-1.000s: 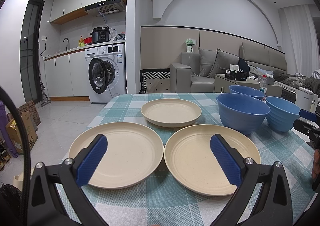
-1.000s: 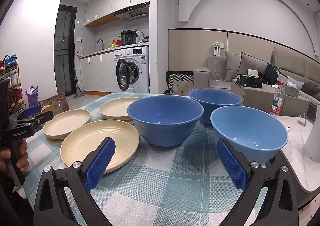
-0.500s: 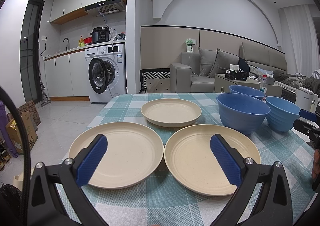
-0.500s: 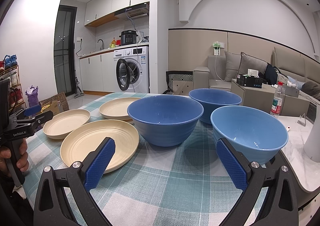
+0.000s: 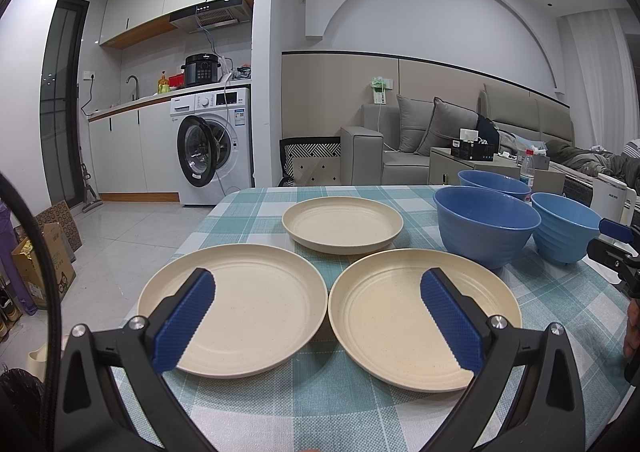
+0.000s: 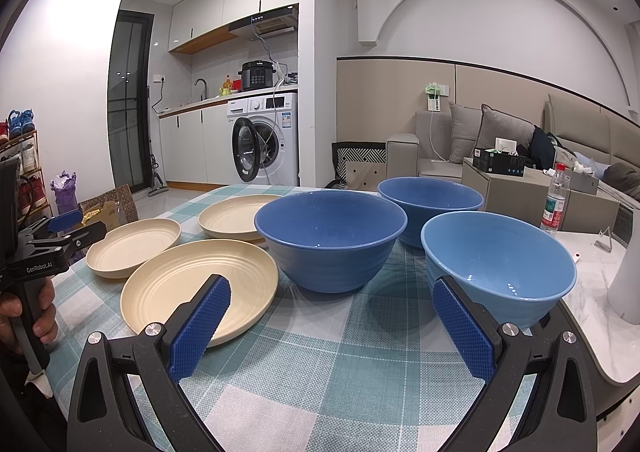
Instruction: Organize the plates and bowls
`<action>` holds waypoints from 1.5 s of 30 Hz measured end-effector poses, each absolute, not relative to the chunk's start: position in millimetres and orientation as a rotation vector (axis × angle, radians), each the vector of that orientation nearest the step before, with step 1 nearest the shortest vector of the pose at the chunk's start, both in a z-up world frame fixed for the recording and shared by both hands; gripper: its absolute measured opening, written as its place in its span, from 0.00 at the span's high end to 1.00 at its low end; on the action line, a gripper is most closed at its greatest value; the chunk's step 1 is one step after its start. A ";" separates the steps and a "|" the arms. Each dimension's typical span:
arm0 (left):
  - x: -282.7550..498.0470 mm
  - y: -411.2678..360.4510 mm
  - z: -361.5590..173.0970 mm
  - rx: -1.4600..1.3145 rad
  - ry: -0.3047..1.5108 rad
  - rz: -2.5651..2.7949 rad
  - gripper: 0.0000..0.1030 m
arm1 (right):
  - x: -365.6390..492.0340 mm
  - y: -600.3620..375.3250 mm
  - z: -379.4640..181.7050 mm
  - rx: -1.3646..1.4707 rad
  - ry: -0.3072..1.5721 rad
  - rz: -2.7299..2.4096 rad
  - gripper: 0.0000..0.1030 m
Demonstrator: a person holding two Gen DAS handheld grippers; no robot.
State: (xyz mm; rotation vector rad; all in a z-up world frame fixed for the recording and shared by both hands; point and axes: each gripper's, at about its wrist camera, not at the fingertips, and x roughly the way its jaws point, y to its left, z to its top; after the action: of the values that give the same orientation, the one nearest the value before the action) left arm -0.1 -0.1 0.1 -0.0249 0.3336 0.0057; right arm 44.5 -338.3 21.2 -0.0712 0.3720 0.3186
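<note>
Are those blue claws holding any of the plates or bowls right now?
No. The left gripper and right gripper both hang open above the table, gripping nothing. The cream plates and blue bowls sit untouched.

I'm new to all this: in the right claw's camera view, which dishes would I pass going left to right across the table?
Small plate → ribbed plate → dark blue bowl → light blue bowl.

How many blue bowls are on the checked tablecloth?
3. A large dark blue bowl in the middle, another dark blue bowl behind it, a lighter blue bowl nearest the right gripper. None appear hidden.
</note>
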 end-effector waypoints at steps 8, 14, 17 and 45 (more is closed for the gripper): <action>0.0 -0.1 0.0 -0.025 0.333 0.006 0.00 | 44.5 -338.2 21.1 -0.072 0.372 0.319 0.00; 0.0 -0.1 0.0 -0.025 0.333 0.006 0.00 | 44.5 -338.3 21.2 -0.071 0.372 0.319 0.00; 0.0 -0.2 0.0 -0.024 0.334 0.006 0.00 | 44.5 -338.4 21.3 -0.072 0.372 0.319 0.00; 4.7 -4.3 -2.4 -0.003 0.360 -0.032 0.00 | 47.7 -334.4 19.9 -0.084 0.406 0.305 0.00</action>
State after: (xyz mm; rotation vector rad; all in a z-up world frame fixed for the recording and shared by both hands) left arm 4.7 -4.3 -2.4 -0.0033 0.3602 -0.0320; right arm 47.7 -334.4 19.9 -0.0842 0.4061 0.3051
